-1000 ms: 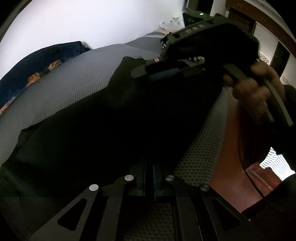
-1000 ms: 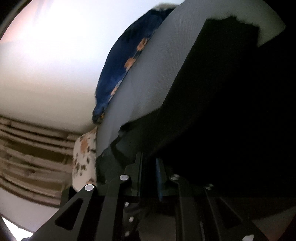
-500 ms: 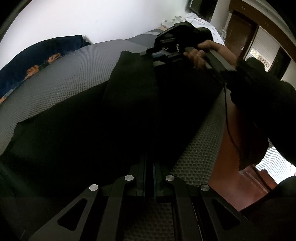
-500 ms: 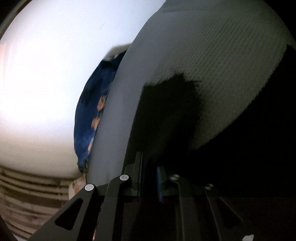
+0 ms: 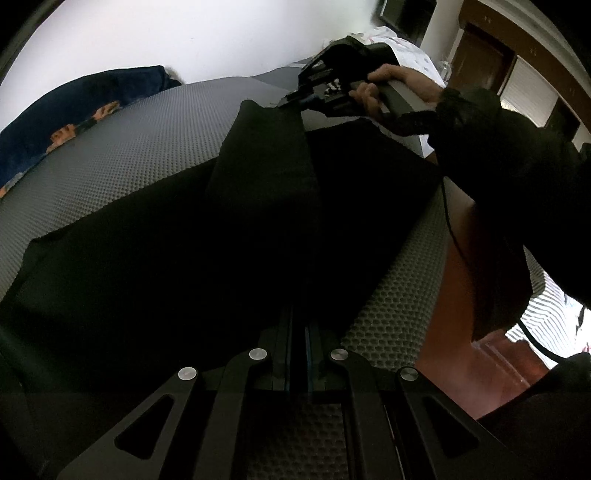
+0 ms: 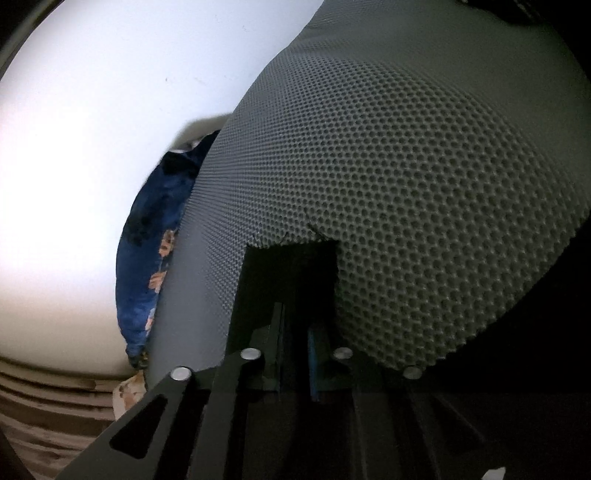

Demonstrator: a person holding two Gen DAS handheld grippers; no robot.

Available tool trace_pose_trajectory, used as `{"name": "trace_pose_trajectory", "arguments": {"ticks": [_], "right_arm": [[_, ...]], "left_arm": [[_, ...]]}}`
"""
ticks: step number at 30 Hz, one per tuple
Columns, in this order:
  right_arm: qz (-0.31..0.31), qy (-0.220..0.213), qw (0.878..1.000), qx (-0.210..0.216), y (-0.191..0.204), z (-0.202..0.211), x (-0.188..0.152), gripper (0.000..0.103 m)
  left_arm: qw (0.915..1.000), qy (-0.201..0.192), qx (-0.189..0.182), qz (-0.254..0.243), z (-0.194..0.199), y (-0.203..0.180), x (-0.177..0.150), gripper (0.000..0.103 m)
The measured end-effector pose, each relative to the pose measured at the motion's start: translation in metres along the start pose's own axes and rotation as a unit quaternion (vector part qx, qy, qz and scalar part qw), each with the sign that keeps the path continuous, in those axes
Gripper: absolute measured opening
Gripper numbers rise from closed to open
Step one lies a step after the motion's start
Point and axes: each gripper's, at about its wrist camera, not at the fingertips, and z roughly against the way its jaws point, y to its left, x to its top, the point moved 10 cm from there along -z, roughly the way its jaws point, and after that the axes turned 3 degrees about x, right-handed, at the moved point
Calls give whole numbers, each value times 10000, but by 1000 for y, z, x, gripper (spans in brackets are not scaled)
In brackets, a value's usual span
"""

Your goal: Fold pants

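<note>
Pants: black fabric pants [image 5: 229, 236] lie spread on the grey honeycomb-textured mat [image 5: 122, 147], one folded strip lying on top
Left gripper: left gripper [image 5: 297, 332] — fingers closed, clamped on the near edge of the pants
Right gripper: right gripper [image 6: 295, 332] — fingers closed on a far corner of the pants, low over the mat
Beyond the mat: dark blue cushion with orange print [image 5: 74, 107] by the white wall [image 5: 166, 33]

Black pants [image 5: 229, 236] on a grey honeycomb-dotted mattress [image 5: 147, 125].
At the mattress's far edge lies a navy blue cloth [image 5: 74, 99] with orange flowers; the wall [image 5: 184, 33] is white, the claws black, the person's sleeve [image 5: 517, 166] black.
</note>
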Motion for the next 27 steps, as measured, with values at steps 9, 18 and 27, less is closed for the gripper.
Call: {"name": "trace_pose_trajectory", "arguments": {"ticks": [9, 18, 27], "right_arm": [[458, -175, 9984, 270, 92, 22, 15, 5], [1390, -499, 9835, 1041, 232, 63, 15, 5], [1386, -959, 9820, 855, 188, 124, 3, 5]], "left_arm": [[9992, -325, -3, 238, 21, 10, 11, 5], [9926, -991, 271, 645, 64, 42, 41, 5], [9967, -743, 272, 204, 46, 23, 36, 5]]}}
